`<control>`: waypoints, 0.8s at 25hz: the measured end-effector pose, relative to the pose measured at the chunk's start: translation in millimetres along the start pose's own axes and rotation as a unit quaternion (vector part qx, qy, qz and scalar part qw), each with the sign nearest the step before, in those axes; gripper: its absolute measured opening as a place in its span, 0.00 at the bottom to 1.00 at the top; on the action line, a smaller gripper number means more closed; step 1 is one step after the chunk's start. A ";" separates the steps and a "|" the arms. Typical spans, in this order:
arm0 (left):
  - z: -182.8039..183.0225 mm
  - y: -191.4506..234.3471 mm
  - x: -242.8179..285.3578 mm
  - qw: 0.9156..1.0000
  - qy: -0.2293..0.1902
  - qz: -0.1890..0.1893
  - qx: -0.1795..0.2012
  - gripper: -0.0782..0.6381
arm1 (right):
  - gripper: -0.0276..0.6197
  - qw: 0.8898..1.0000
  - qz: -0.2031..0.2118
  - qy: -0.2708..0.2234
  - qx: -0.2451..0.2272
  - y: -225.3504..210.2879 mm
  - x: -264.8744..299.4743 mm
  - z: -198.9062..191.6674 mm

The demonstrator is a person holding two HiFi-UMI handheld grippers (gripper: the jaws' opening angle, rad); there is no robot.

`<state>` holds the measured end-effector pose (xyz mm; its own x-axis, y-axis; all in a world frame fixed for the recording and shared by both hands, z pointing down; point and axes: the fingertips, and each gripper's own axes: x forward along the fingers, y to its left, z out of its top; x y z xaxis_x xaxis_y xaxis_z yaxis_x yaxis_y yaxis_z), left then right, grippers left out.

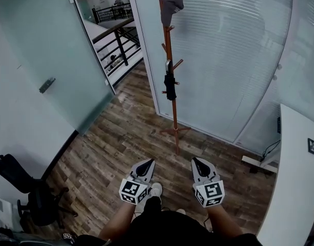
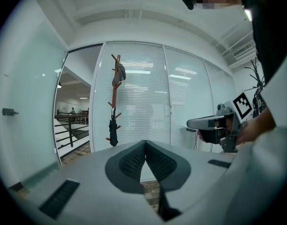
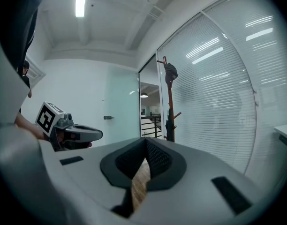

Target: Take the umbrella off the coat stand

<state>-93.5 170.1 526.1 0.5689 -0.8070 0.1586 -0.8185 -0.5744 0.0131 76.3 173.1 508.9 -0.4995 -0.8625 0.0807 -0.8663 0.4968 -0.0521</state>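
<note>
Your left gripper (image 1: 146, 163) and right gripper (image 1: 197, 162) both have jaws clenched on nothing; the umbrella (image 1: 170, 87) hangs on the coat stand (image 1: 174, 118), well ahead of the jaws.

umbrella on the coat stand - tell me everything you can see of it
The umbrella is black, fabric-looking, folded into a short slim bundle. It hangs upright about halfway up the wooden coat stand, from a pale loop or handle at its top, by a peg, close against the pole. Nothing else touches it; the left tool and right tool are both far from it.
</note>
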 end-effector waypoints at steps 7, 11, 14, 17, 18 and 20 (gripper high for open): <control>2.0 40.1 38.5 1.000 -0.008 0.002 -0.005 0.13 | 0.05 1.000 -0.007 0.017 -0.015 -22.0 46.1 -6.6; 3.7 70.6 68.9 1.000 -0.002 0.004 0.011 0.13 | 0.05 0.999 -0.011 0.022 -0.025 -37.1 84.9 -1.6; 5.4 89.3 90.0 1.000 0.008 -0.004 0.022 0.13 | 0.05 0.999 -0.010 0.022 -0.029 -44.2 118.6 1.9; 10.1 108.0 111.1 1.000 0.008 -0.011 0.021 0.13 | 0.05 0.999 -0.009 0.020 -0.025 -49.8 150.0 6.8; 13.7 113.5 118.6 1.000 0.004 -0.014 0.022 0.13 | 0.05 0.999 -0.011 0.020 -0.025 -52.7 159.2 9.6; 16.7 125.7 132.2 1.000 0.007 -0.019 0.021 0.13 | 0.05 0.999 -0.016 0.017 -0.026 -59.2 176.5 15.4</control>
<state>-119.8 -11.1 532.2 0.5988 -0.7823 0.1719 -0.7916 -0.6106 -0.0212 39.5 -10.1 510.9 -0.4709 -0.8745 0.1161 -0.8803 0.4744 0.0027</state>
